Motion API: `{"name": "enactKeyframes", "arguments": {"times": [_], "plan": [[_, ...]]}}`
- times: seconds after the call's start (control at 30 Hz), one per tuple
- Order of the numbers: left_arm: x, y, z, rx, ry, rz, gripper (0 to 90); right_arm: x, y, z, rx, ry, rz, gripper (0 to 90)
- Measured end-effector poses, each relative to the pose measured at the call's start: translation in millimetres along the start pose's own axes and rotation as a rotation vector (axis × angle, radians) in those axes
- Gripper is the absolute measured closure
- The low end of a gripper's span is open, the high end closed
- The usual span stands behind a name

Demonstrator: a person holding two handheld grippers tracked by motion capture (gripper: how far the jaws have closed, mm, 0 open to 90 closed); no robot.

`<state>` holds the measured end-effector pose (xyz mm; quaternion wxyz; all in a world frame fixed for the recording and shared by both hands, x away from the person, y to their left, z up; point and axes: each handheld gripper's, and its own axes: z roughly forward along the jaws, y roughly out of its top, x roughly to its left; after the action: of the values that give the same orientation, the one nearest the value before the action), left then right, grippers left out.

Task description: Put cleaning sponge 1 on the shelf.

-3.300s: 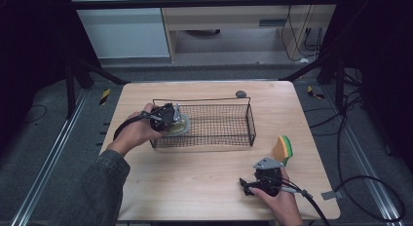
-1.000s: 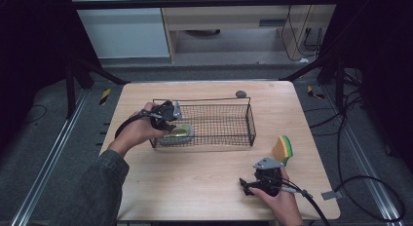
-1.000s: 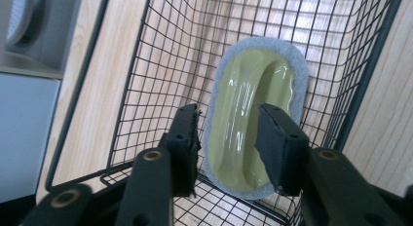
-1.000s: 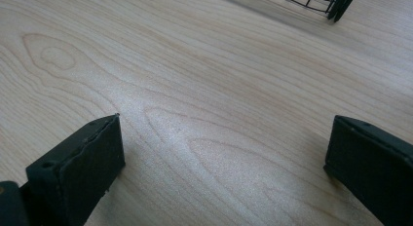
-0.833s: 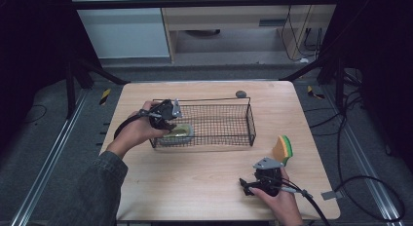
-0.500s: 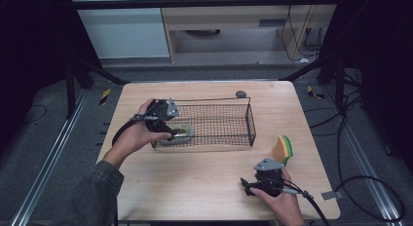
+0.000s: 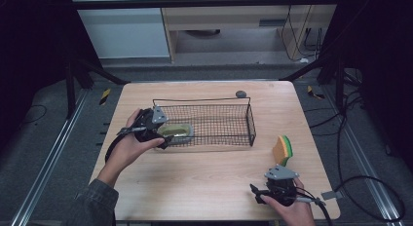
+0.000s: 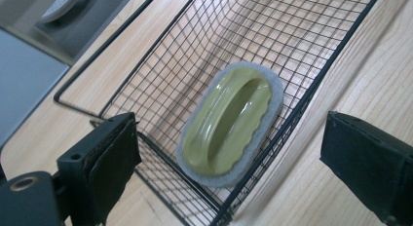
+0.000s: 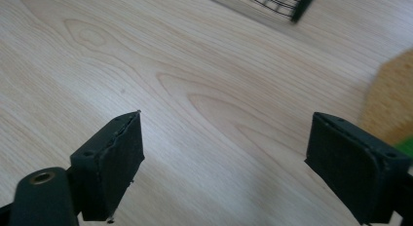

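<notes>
The green-handled scrubbing pad lies flat on the floor of the wire basket, in the basket's left end, with its grey pad underneath and the oval handle facing up. The left gripper sits at that same end of the basket, just above the rim; its 2 jaws have just been opening and now stand wide apart, with nothing pressed between them, and the pad shows beyond the gap in the left gripper view. The right gripper is well away from the basket, toward the near right corner of the wooden table. Its jaws have just been closing a little but remain apart over bare wood. A yellow-and-green sponge stands on edge between the basket and the right gripper.
</notes>
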<state>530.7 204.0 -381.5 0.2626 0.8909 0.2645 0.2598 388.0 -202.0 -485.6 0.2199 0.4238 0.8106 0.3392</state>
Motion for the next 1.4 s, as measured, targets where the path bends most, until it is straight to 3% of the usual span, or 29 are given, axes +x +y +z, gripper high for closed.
{"name": "enactKeyframes", "arguments": {"times": [0.33, 0.4, 0.53, 0.63, 0.7, 0.8, 1.1, 1.23, 1.4], "plan": [[-3.7, -35.3, -9.7, -0.037, 0.028, -0.099, 5.4, -14.8, -15.5, -25.5, -0.008, -0.082, 0.043, 21.9], [-6.0, -45.2, -11.7, -0.048, 0.014, -0.133, 5.3, -19.8, -17.2, -29.1, -0.014, -0.102, 0.06, 24.1], [-9.3, -61.4, -9.8, -0.044, 0.027, -0.153, 5.2, -29.1, -18.9, -34.1, -0.022, -0.133, 0.112, 26.0], [-11.8, -72.8, -6.8, -0.005, 0.026, -0.168, 5.1, -32.9, -19.2, -34.0, -0.021, -0.141, 0.123, 25.6], [-13.6, -80.8, -6.4, -0.003, 0.031, -0.188, 5.2, -35.5, -19.0, -33.3, -0.018, -0.146, 0.134, 23.9], [-18.3, -96.3, -0.8, 0.019, 0.031, -0.218, 5.2, -41.4, -17.1, -30.0, -0.029, -0.161, 0.172, 21.0], [-29.4, -123.1, 6.2, 0.101, 0.046, -0.259, 5.0, -54.0, -8.1, -27.3, -0.066, -0.2, 0.227, 24.5], [-32.0, -132.2, 4.7, 0.12, 0.052, -0.279, 4.9, -60.5, -0.7, -28.4, -0.054, -0.198, 0.264, 26.8], [-32.8, -137.7, 2.9, 0.117, 0.057, -0.3, 5.0, -71.8, 19.8, -30.9, 0.005, -0.19, 0.282, 28.3]]}}
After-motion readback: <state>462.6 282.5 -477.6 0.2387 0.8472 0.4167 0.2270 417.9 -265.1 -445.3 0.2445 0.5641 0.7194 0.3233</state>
